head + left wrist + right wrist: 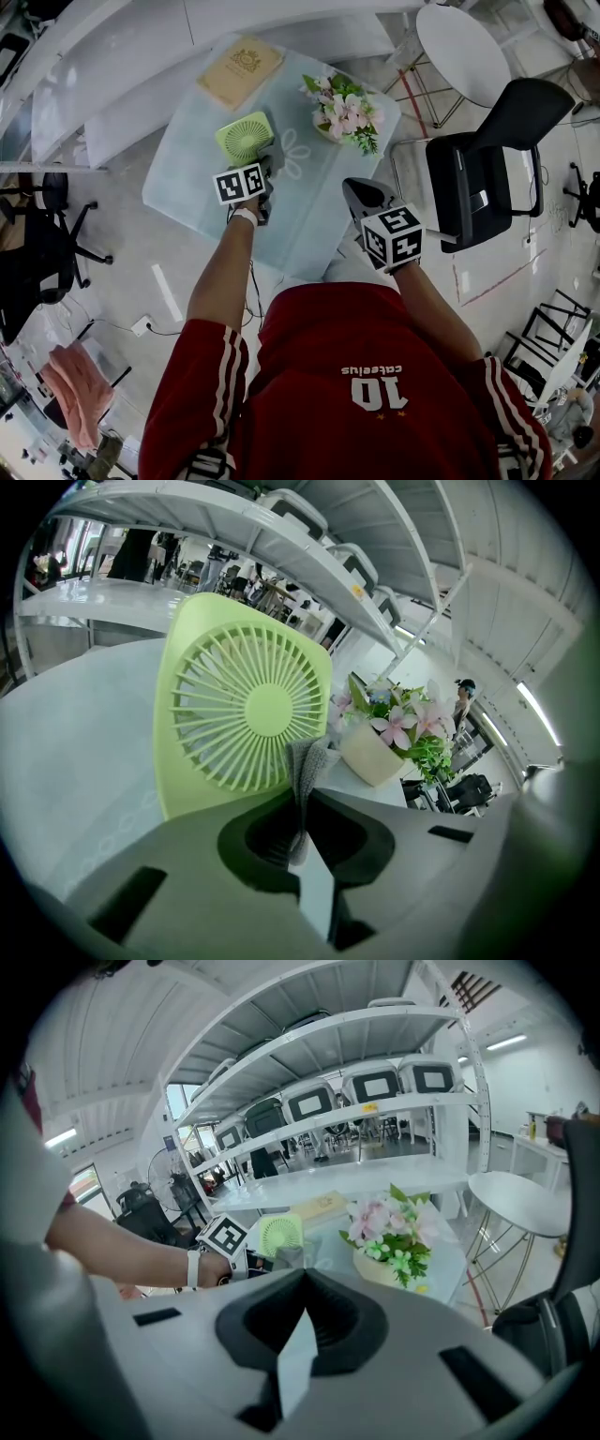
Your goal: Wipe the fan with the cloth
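Note:
A light green square fan (243, 137) stands upright on the glass table (192, 178), left of centre. My left gripper (269, 161) is just to the fan's right, shut on a small grey cloth (275, 148). In the left gripper view the cloth (310, 766) sticks up from the shut left gripper (302, 806) and hangs against the lower right corner of the fan (246, 714) grille. My right gripper (356, 189) hovers at the table's near right edge, away from the fan. Its jaws are shut with nothing in them (302, 1277), and the fan (279, 1235) shows far off.
A pot of pink flowers (345, 111) stands at the table's right side, close to the fan. A tan box (240, 70) lies at the far edge. A black chair (487, 169) and a white round table (464, 52) stand to the right.

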### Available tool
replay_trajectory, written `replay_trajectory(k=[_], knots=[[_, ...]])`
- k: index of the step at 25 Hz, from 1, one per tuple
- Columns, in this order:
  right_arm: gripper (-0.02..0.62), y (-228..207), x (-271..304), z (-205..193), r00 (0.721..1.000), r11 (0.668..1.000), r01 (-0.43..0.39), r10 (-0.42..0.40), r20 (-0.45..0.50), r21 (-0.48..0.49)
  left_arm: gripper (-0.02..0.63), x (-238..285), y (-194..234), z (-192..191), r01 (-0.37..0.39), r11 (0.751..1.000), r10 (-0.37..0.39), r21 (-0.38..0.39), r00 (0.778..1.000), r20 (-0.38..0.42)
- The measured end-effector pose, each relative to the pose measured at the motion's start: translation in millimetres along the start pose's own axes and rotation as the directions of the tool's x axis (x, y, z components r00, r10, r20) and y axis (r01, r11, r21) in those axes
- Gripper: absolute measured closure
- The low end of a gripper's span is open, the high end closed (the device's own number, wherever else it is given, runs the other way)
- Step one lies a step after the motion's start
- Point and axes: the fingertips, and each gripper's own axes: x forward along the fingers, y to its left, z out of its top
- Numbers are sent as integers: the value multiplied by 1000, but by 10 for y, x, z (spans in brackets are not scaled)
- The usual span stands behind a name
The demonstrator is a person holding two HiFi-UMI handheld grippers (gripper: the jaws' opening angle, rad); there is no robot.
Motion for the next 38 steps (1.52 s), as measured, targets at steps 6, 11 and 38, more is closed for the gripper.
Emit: replay_trajectory(k=[6,11,38], knots=[[591,29,13,22,1000,1000,-2,2,1,-7,578,-33,68,13,-7,1000,7,-7,1000,4],[591,70,24,26,1000,1000,-5,5,-1,-13,578,-64,110,-1,-10,1000,10,-15,1000,6],[591,399,140,44,998,998,-53,53,-16,-41,578,-384,421,-82,-55,997,57,-62,998,30]])
